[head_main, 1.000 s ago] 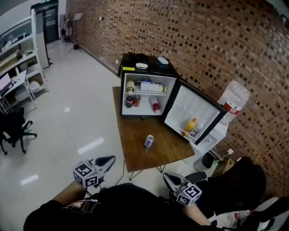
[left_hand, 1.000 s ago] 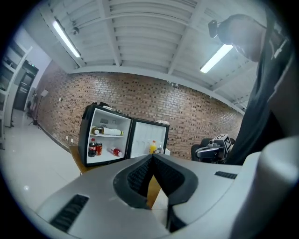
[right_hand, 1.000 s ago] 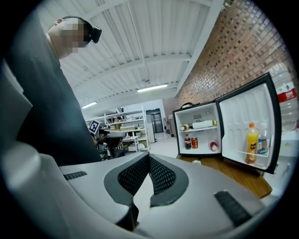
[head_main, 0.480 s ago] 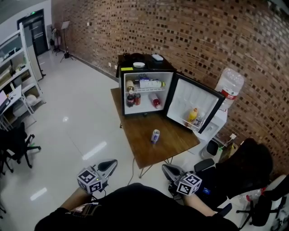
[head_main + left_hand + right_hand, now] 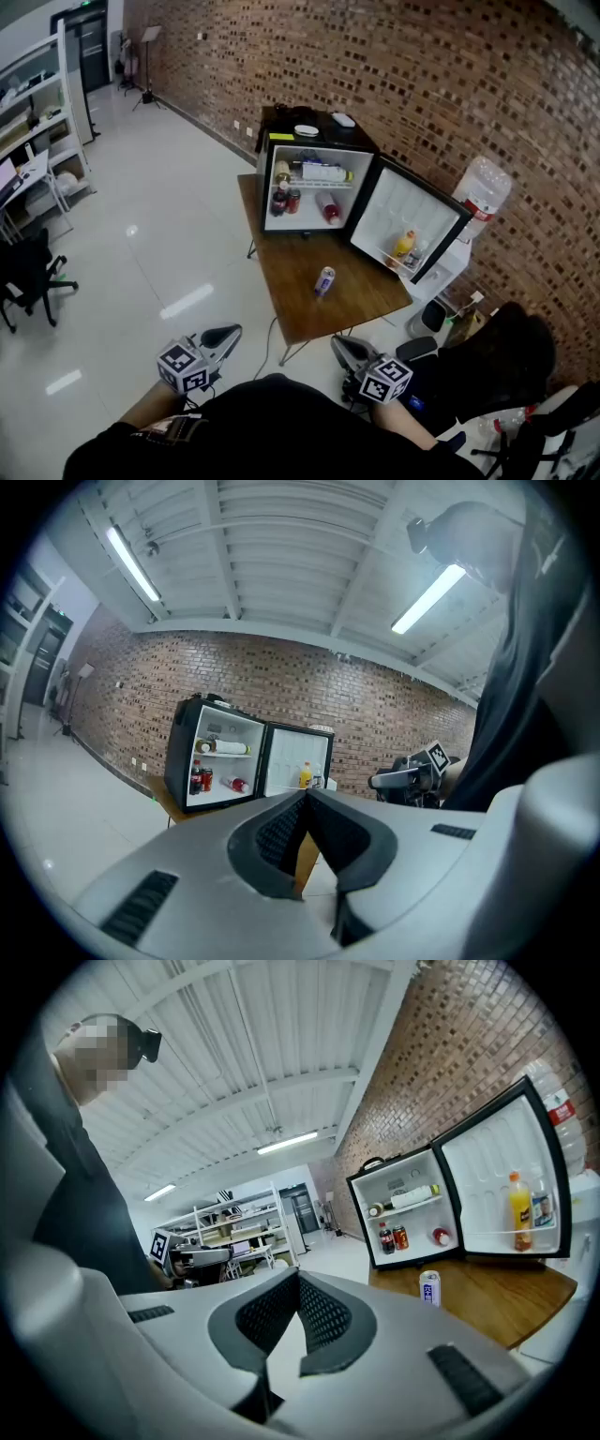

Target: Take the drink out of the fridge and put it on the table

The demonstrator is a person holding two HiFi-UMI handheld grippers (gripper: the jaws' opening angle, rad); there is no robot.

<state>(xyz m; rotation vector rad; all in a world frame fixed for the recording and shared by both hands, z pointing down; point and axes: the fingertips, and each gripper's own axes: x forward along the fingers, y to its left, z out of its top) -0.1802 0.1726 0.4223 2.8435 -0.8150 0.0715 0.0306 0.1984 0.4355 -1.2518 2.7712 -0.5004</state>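
**A:** What are the 2 claws doing?

**B:** The left claw (image 5: 305, 797) has its jaws pressed together with nothing between them. The right claw (image 5: 298, 1277) is also closed and empty. The person holds both low, pointing roughly level toward the furniture.

**A:** Where is the drink?

**B:** 1 slim white-and-blue can (image 5: 324, 280) stands upright on the wooden table (image 5: 300, 302). It is well ahead of both claws and a little nearer the right one. Beyond it is the open mini fridge (image 5: 323, 141). Inside are a cola bottle (image 5: 279, 200), a red can (image 5: 293, 200) beside it, and another red can lying on its side (image 5: 328, 211).

**A:** How would the can on the table handle?

**B:** Probably light and stiff but thin-walled, smooth, and perhaps slick if chilled. I would grip it around the middle of the body with gentle pressure, since a hard squeeze could dent it.

**A:** Any readable writing?

**B:** No. The print on the can and on the cola label is too small to read.
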